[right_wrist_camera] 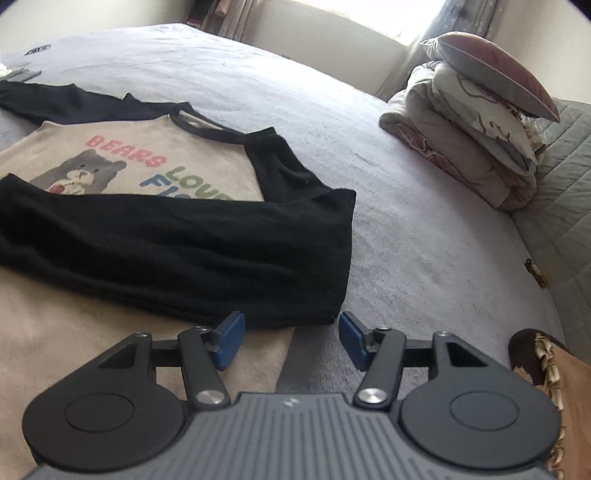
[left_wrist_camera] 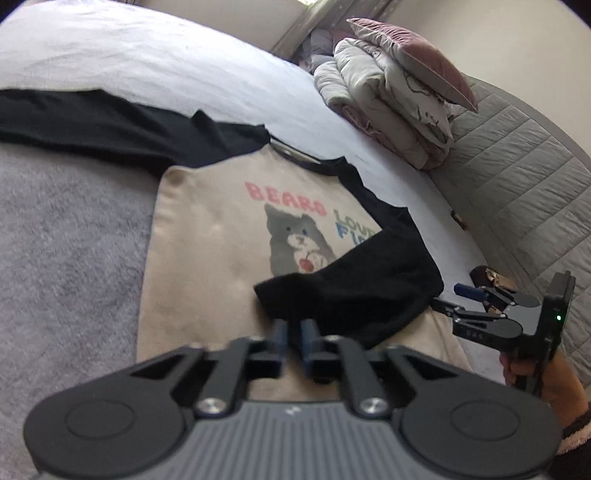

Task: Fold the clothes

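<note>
The beige raglan sweatshirt with black sleeves and a bear print [left_wrist_camera: 207,236] lies flat near the bed's [right_wrist_camera: 424,236] headboard side, collar towards the far edge. One sleeve [right_wrist_camera: 177,240] is folded across; the outstretched sleeve [left_wrist_camera: 92,122] probably comes next. Left gripper [left_wrist_camera: 295,343] jaws narrow, right gripper [right_wrist_camera: 291,339] wide, both empty.

Bed [right_wrist_camera: 388,221] in pale grey-lilac cover, lying wide across both views. Stack of folded quilts [right_wrist_camera: 465,147], grey and dusty pink, sitting at the bed's far right edge, just beside the quilted headboard [left_wrist_camera: 524,192]. Mauve velvet pillow [right_wrist_camera: 491,70] resting tilted on top of that stack. Brown frilled cushion [right_wrist_camera: 550,376] lying at the near right edge of the bed, partly cut off. Small dark item [right_wrist_camera: 37,50] sitting near the far left corner, too small to identify. Bright window [right_wrist_camera: 369,18] glowing behind the far edge.
</note>
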Available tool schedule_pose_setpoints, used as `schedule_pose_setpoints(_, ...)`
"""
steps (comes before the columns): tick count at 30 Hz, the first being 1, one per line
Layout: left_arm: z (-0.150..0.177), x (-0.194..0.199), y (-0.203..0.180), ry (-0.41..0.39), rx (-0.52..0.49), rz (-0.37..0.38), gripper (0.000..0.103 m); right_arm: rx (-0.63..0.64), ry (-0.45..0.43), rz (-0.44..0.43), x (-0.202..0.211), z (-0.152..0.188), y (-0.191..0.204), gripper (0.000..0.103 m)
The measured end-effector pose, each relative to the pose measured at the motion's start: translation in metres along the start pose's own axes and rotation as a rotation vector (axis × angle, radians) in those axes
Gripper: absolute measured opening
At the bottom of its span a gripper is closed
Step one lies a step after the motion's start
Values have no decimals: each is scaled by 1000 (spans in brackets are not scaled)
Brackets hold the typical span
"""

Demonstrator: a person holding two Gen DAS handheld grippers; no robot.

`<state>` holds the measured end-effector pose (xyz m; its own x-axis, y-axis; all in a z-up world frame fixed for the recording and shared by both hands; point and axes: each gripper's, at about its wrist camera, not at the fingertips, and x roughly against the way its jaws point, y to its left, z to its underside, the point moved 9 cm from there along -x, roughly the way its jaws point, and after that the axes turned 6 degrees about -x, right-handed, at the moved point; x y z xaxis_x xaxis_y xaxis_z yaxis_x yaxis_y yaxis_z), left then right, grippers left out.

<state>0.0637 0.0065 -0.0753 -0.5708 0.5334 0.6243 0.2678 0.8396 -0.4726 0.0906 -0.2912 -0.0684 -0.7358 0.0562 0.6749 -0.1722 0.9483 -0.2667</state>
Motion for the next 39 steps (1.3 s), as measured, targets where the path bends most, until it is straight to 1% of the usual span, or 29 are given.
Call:
schedule_pose_setpoints(1,0,-1,2,-7,13,-3,53,5,-8,-12,4,-1,4,60)
schedule_pose_setpoints(2,-2,-2,4,-19,21,0,55,15,-23,-37,9,-3,11,60)
schedule_pose_setpoints(3,-5,-2,6,-33,25,2,55,34,-44,-73,15,-7,20,60)
schedule_pose_setpoints(6,-15,-8,9,-66,10,8,55,115,-118,-202,33,-14,60,60)
schedule_pose_setpoints(9,-23,-22,8,-75,-29,16,50,160,-176,-341,50,-20,102,56)
schedule_pose_setpoints(11,-24,-32,9,-67,-43,18,37,150,-175,-448,55,-21,127,51)
schedule_pose_setpoints(12,-24,-36,9,-63,-49,18,35,151,-166,-493,56,-20,139,49)
schedule_pose_setpoints(13,-23,-38,9,-62,-57,18,29,161,-158,-520,56,-18,148,49)
schedule_pose_setpoints(14,-23,-38,9,-59,-67,13,17,183,-150,-530,55,-15,157,48)
schedule_pose_setpoints(15,-22,-37,9,-57,-76,8,8,212,-143,-525,52,-12,164,48)
schedule_pose_setpoints(16,-22,-36,8,-60,-79,5,5,238,-139,-515,49,-10,169,48)
schedule_pose_setpoints(17,-22,-34,7,-66,-80,2,5,246,-145,-511,47,-8,172,46)
schedule_pose_setpoints(19,-23,-29,5,-75,-84,-17,5,222,-157,-527,47,-12,172,25)
schedule_pose_setpoints(20,-23,-26,4,-75,-79,-25,5,205,-158,-524,47,-15,170,9)
schedule_pose_setpoints(22,-24,-20,3,-72,-66,-40,5,172,-178,-528,51,-24,166,8)
schedule_pose_setpoints(24,-25,-11,3,-68,-62,-66,5,148,-228,-550,64,-33,161,8)
schedule_pose_setpoints(27,-25,6,5,-67,-108,-112,5,104,-275,-644,85,-41,157,8)
schedule_pose_setpoints(29,-23,16,8,-60,-110,-115,5,99,-278,-690,95,-43,158,6)
schedule_pose_setpoints(30,-21,21,11,-55,-108,-124,5,104,-275,-711,98,-43,160,0)
schedule_pose_setpoints(32,-18,28,16,-44,-105,-150,5,103,-264,-761,101,-42,166,0)
schedule_pose_setpoints(34,-14,31,20,-20,-110,-168,5,106,-253,-785,103,-40,170,1)
schedule_pose_setpoints(36,-10,28,23,16,-113,-176,5,115,-241,-767,102,-37,172,2)
schedule_pose_setpoints(37,-8,25,24,33,-117,-179,6,116,-239,-741,99,-37,169,3)
schedule_pose_setpoints(38,-6,23,25,48,-122,-185,7,114,-244,-701,96,-38,162,6)
schedule_pose_setpoints(39,-4,21,27,55,-128,-194,8,111,-251,-658,94,-39,154,15)
